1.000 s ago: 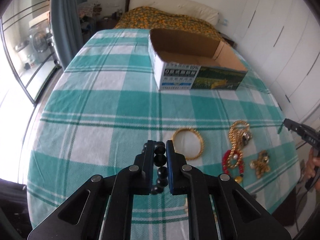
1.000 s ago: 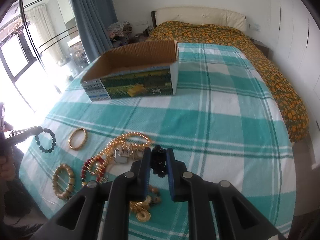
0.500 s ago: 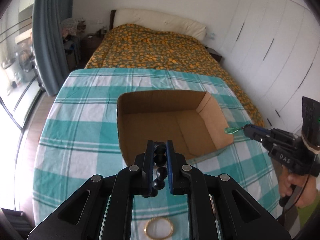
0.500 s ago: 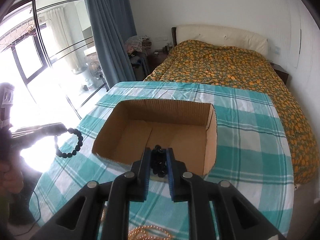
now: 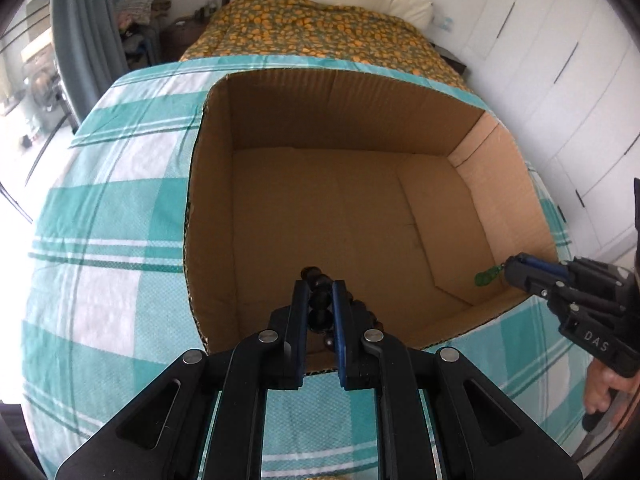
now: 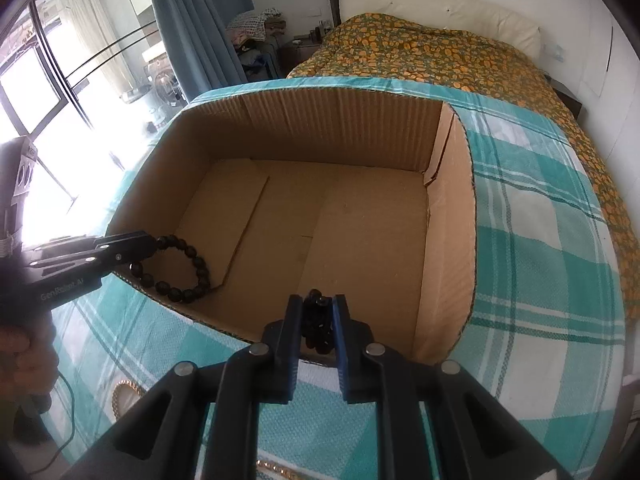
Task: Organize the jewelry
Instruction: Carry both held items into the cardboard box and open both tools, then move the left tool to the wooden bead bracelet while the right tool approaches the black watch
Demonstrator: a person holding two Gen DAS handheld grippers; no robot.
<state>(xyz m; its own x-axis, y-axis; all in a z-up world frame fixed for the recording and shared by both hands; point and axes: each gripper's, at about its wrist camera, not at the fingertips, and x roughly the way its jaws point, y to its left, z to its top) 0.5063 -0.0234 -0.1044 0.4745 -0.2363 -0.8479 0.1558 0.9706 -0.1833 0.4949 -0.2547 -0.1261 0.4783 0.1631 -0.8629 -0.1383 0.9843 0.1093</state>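
An open cardboard box (image 5: 500, 168) (image 6: 452, 216) stands on the green checked tablecloth, and nothing lies inside it. My left gripper (image 5: 320, 290) is shut on a black bead bracelet (image 5: 320, 304) and holds it over the box's near edge. In the right wrist view the left gripper (image 6: 150, 246) shows at the left with the bracelet (image 6: 188, 268) hanging over the box's near left corner. My right gripper (image 6: 318, 306) is shut on a small dark jewelry piece (image 6: 318, 326) above the box's near edge. In the left wrist view the right gripper (image 5: 510, 272) holds it, with a green pendant (image 5: 486, 278) showing, over the right wall.
A gold bangle (image 6: 124, 394) and a gold bead chain (image 6: 276, 468) lie on the cloth (image 6: 540, 280) near me. A bed with an orange patterned cover (image 5: 320, 32) stands behind the table. Windows and a blue curtain (image 6: 192, 20) are to the left.
Both grippers have moved forward and down toward the box, from near the loose jewelry to over the box's near edge. Each still holds its piece.
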